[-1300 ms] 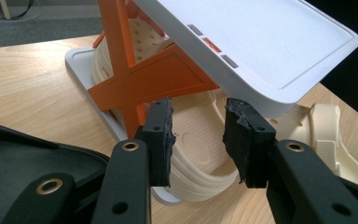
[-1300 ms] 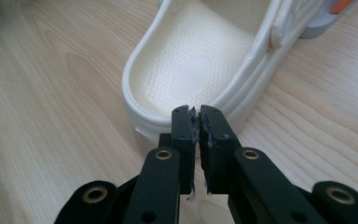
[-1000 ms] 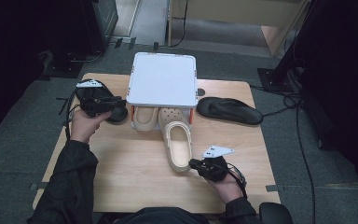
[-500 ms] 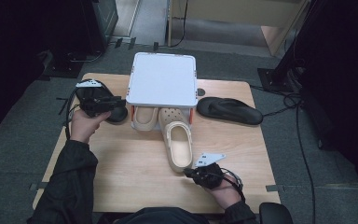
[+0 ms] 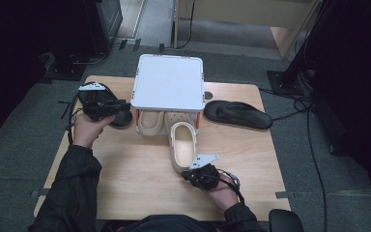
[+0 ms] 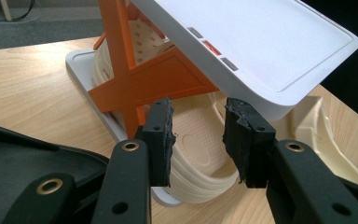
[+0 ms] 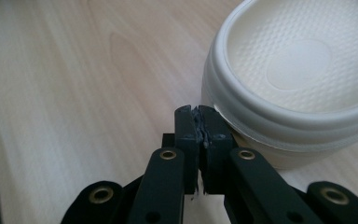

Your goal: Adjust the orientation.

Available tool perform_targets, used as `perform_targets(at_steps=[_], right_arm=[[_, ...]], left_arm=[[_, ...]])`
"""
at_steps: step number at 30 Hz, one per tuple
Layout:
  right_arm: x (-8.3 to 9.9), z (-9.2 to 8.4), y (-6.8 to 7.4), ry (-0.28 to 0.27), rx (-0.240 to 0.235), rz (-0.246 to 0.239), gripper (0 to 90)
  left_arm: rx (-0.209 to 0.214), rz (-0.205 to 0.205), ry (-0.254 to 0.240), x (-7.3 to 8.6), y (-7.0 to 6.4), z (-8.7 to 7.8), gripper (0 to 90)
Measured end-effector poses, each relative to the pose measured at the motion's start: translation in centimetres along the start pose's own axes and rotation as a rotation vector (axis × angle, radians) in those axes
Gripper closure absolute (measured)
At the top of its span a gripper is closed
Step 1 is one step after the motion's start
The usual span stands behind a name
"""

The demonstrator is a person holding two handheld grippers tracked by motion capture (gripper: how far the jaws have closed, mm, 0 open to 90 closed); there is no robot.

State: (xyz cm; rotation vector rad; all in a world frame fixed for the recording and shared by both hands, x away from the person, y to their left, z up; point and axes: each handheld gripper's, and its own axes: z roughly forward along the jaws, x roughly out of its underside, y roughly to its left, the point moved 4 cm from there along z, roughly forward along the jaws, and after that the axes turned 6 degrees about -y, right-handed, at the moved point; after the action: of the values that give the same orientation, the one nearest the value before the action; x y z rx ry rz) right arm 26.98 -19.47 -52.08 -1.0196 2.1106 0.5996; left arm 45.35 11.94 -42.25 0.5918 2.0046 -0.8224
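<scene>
Right tool (image 5: 189, 170) shifted left, touching clog's (image 5: 182, 145) heel

table (image 5: 125, 169): pale wood grain, smooth, faint sheen
cream clog (image 7: 289, 88): matt foam-like plastic, pebbled insole
rack (image 6: 279, 51): smooth white plastic top, orange plastic struts
black sandal (image 5: 239, 114): matt, rubbery

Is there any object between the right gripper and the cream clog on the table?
No. The right gripper, jaws shut, sits right at the heel of the cream clog, with nothing between them. The clog's toe already points under the white shelf, beside the other clog.
</scene>
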Motion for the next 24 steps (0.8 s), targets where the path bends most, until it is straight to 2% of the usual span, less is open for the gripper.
perform_targets(at_steps=[4,6,14,17,20,24], right_arm=[[-0.8,0.3,-0.4,-0.027,-0.003,-0.003,87.8],[-1.4,0.8,-0.6,-0.033,0.011,-0.012,87.8],[-2.3,2.2,-1.8,-0.057,0.029,0.014,87.8],[-2.6,2.4,-2.0,-0.051,0.031,0.009,87.8],[-3.3,2.8,-2.7,-0.053,0.054,-0.002,87.7],[-4.0,3.0,-3.6,-0.057,0.063,0.021,87.7]], left_arm=[[0.0,0.003,-0.002,0.0,0.0,0.0,62.3],[0.0,0.003,0.0,0.0,0.0,0.0,62.3],[0.003,0.0,0.0,0.0,0.1,0.0,61.9],[0.002,0.0,0.0,0.0,0.0,0.0,62.0],[0.0,0.002,0.001,0.0,0.0,0.0,62.0],[0.001,0.002,-0.001,0.0,0.0,0.0,62.0]])
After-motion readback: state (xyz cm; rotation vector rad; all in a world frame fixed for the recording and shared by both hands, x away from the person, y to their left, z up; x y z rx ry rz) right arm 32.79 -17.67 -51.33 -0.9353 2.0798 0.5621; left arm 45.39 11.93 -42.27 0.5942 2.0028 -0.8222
